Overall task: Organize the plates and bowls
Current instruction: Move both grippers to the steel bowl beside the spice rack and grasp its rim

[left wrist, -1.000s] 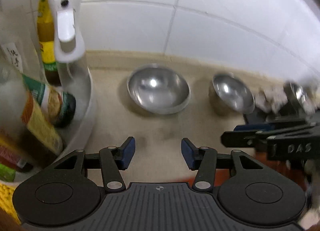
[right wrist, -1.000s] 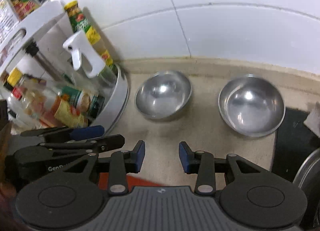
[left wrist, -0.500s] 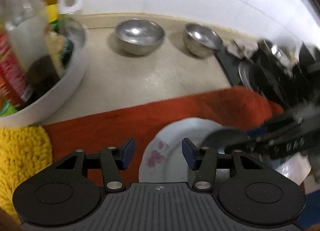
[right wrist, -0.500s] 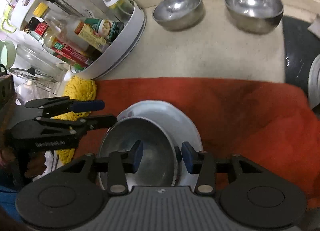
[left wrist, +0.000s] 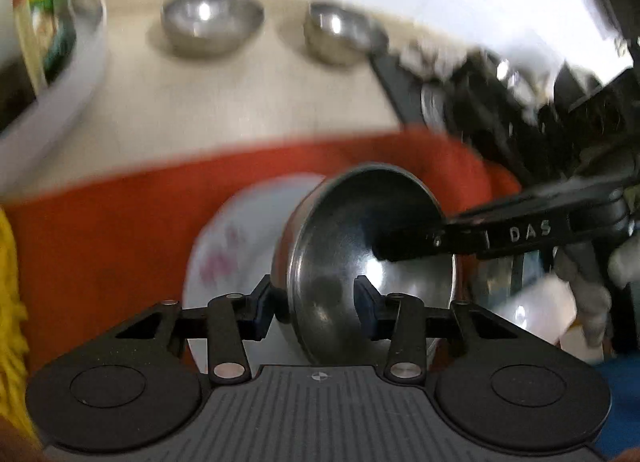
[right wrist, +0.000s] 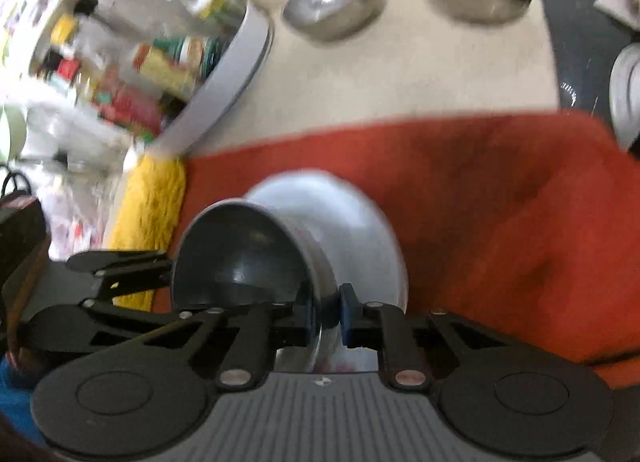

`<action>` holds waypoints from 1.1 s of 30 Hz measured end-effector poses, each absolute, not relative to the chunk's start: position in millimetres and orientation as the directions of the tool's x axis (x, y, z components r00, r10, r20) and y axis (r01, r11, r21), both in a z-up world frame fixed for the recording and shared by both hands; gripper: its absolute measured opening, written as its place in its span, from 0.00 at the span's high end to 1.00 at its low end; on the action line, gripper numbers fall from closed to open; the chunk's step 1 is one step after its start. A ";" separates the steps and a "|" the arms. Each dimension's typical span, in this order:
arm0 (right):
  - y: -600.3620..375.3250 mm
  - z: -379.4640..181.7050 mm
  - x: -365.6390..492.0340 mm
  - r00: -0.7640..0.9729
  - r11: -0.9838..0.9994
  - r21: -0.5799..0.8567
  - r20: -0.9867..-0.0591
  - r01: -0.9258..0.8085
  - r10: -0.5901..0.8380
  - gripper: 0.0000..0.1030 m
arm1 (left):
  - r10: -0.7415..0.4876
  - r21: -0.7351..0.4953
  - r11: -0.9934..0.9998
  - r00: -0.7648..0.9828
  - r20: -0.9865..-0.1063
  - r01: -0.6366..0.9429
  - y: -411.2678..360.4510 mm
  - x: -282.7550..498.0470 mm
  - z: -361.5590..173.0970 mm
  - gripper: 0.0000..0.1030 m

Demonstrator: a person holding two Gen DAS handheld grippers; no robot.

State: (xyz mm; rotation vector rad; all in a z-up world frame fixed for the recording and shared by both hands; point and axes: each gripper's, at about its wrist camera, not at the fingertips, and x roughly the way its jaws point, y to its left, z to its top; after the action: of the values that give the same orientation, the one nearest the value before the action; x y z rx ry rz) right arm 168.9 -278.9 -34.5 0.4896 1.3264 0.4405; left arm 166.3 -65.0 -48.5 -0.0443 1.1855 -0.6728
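A steel bowl (left wrist: 360,238) is tilted on its side over a white flowered plate (left wrist: 236,246) on the red cloth (left wrist: 120,230). My left gripper (left wrist: 314,304) straddles the bowl's rim with a wide gap between its fingers. My right gripper (right wrist: 322,312) is shut on the bowl's rim (right wrist: 316,302); it also shows in the left wrist view (left wrist: 404,250), reaching into the bowl from the right. The plate (right wrist: 360,230) lies under the bowl in the right wrist view. Two more steel bowls (left wrist: 212,22) (left wrist: 340,34) stand by the tiled wall.
A white round rack of sauce bottles (right wrist: 160,54) stands at the left. A yellow cloth (right wrist: 148,198) lies beside the red one. A dark dish rack with a plate (left wrist: 480,102) is at the right.
Both grippers dropped from the far bowls to the plate. The right gripper closed on the bowl's rim and tipped the bowl up; the left gripper moved around its rim.
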 end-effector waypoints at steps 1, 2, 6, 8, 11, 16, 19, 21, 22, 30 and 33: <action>-281.5 -29.4 176.0 0.213 0.819 0.573 -0.796 -0.035 0.567 0.88 | -0.510 -0.363 0.808 0.243 -0.825 0.464 -64.7 176.5 -40.7 0.52; -283.1 -24.0 184.2 0.237 0.817 0.576 -0.788 -0.042 0.568 0.88 | -0.511 -0.352 0.813 0.280 -0.813 0.463 -64.3 185.7 -34.9 0.52; -283.0 -5.4 226.1 0.340 0.820 0.568 -0.760 -0.068 0.554 0.88 | -0.497 -0.322 0.842 0.389 -0.775 0.434 -66.4 228.1 -19.0 0.51; -279.6 -1.4 248.5 0.361 0.827 0.556 -0.757 -0.083 0.545 0.88 | -0.497 -0.316 0.846 0.419 -0.760 0.430 -67.7 243.9 -15.8 0.48; -277.4 -9.8 274.5 0.349 0.836 0.544 -0.772 -0.070 0.532 0.88 | -0.470 -0.290 0.858 0.420 -0.776 0.425 -76.1 266.1 -30.4 0.46; -278.7 -50.1 303.1 0.266 0.866 0.500 -0.834 -0.010 0.484 0.87 | -0.427 -0.292 0.878 0.346 -0.835 0.380 -87.7 289.0 -73.0 0.51; -281.2 -66.2 305.3 0.234 0.873 0.488 -0.850 0.006 0.473 0.86 | -0.423 -0.295 0.881 0.338 -0.841 0.369 -85.1 292.6 -78.0 0.51; -285.2 -64.4 306.5 0.245 0.885 0.465 -0.859 0.003 0.450 0.81 | -0.416 -0.281 0.886 0.365 -0.833 0.369 -79.0 294.0 -70.9 0.49; -288.2 -60.8 307.1 0.253 0.892 0.451 -0.863 -0.006 0.438 0.77 | -0.414 -0.278 0.889 0.379 -0.827 0.365 -74.9 294.7 -66.9 0.49; -297.5 -23.2 335.5 0.422 0.898 0.440 -0.808 -0.033 0.411 0.72 | -0.418 -0.340 0.908 0.480 -0.771 0.244 -65.0 330.2 -48.4 0.44; -286.0 -37.5 359.8 0.419 0.889 0.458 -0.808 0.004 0.414 0.72 | -0.408 -0.367 0.912 0.465 -0.786 0.181 -71.4 352.9 -57.1 0.46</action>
State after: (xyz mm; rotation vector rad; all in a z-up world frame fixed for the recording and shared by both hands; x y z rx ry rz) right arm 359.8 -286.0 -37.5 0.4251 1.1166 0.2672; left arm 352.9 -71.4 -57.1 -0.2456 1.0274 -0.3664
